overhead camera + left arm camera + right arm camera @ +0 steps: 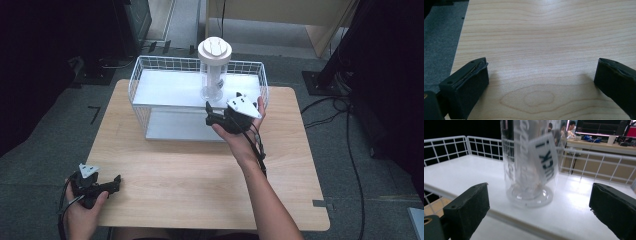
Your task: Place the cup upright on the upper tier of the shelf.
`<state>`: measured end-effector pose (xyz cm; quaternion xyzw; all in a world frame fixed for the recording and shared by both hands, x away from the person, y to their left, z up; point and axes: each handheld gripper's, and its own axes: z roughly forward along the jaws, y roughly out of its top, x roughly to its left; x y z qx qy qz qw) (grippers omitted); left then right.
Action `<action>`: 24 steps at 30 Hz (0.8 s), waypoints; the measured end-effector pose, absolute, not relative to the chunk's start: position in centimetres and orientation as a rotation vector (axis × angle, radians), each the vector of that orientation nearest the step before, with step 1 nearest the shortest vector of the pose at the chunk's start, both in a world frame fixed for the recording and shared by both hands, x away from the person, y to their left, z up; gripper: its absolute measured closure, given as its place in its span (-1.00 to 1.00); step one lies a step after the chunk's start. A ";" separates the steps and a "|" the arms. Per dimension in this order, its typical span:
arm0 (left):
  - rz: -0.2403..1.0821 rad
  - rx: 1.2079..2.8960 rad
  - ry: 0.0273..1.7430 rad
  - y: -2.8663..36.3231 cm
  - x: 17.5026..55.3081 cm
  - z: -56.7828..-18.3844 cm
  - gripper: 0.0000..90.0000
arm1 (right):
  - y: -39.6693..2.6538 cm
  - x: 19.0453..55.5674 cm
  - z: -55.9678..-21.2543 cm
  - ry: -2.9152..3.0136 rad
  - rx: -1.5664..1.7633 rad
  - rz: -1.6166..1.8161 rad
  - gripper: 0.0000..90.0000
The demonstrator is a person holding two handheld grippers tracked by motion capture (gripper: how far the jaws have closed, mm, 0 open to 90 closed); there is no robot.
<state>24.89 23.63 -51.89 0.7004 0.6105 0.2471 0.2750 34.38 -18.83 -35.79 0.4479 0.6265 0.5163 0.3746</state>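
Wood-grain table [541, 37] is seen nearest, with the left gripper [95, 186] held low over its near left corner; its jaws are spread wide, and nothing is gripped or touched between them.

Farther off, the right gripper [222, 111] is raised at the front edge of the rack's upper shelf [461, 175]. Its jaws are also spread wide, the bottle [530, 162] framed between them but apart from both; nothing is held.

Bottle: clear, tall, upright on the upper shelf of the white wire rack [145, 75], toward its right side, capped by a broad white lid [214, 50].

Judged stiff, smooth and likely slippery; apparently light, with no liquid made out through the wall, though the reflections make this uncertain. Being tall and narrow, it could be tipped by a high push. A hold on the lower body, square across the cylinder, is judged safest. Whether it is glass or plastic cannot be told.
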 end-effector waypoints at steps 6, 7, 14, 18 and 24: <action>0.665 1.884 1.641 23.6 24.9 -51.9 -1.00 | -19.5 33.0 -37.5 1.615 1.153 1.318 -0.93; 0.665 1.885 1.641 23.6 24.9 -51.9 -1.00 | -19.7 32.8 -37.8 1.615 1.153 1.316 -0.93; 0.665 1.882 1.642 23.6 24.9 -51.9 -1.00 | -21.1 31.4 -39.1 1.624 1.151 1.302 -0.93; 0.666 1.880 1.642 23.6 24.9 -51.9 -1.00 | -22.0 30.4 -39.9 1.624 1.166 1.307 -0.93; 0.665 1.878 1.643 23.6 24.9 -51.9 -1.00 | -23.6 28.5 -41.2 1.619 1.184 1.308 -0.93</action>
